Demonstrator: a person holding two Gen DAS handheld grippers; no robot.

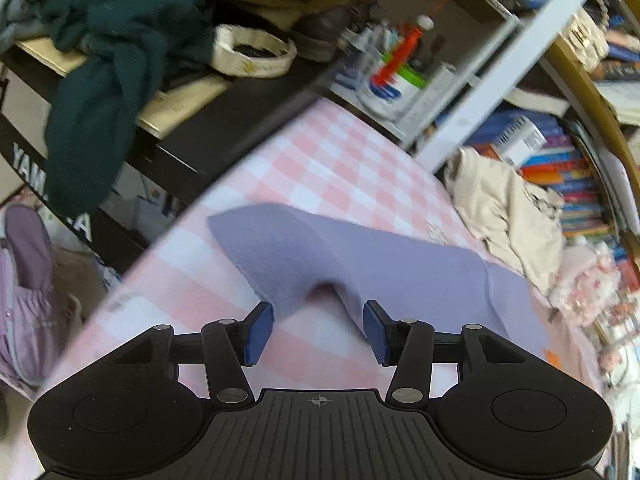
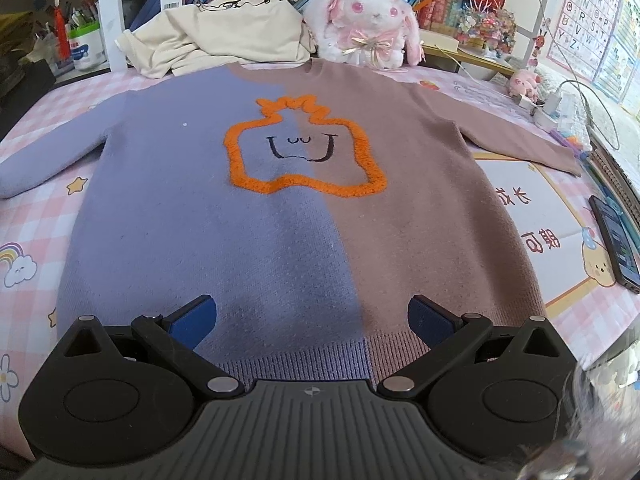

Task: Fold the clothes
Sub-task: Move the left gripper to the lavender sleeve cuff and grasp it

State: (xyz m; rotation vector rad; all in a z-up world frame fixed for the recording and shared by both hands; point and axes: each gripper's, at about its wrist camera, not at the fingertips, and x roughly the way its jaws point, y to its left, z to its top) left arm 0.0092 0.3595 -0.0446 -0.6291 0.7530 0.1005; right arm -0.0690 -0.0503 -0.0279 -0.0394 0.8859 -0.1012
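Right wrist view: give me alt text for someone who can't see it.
A two-tone sweater, purple on the left half and brown on the right, lies flat and face up on a pink checked bedsheet, an orange outlined figure on its chest. The open right gripper hovers over its hem; a plush bunny sits beyond the collar.

My left gripper [image 1: 319, 330] and right gripper [image 2: 313, 326] match: black ribbed bodies, round side discs, silver pivot screws, crosshair marks, and blue-padded fingers [image 1: 259, 333].

Left gripper [image 1: 319, 330]: I see its jaws parted, blue pads apart.
Right gripper [image 2: 313, 322]: I see its jaws spread wide, holding nothing.
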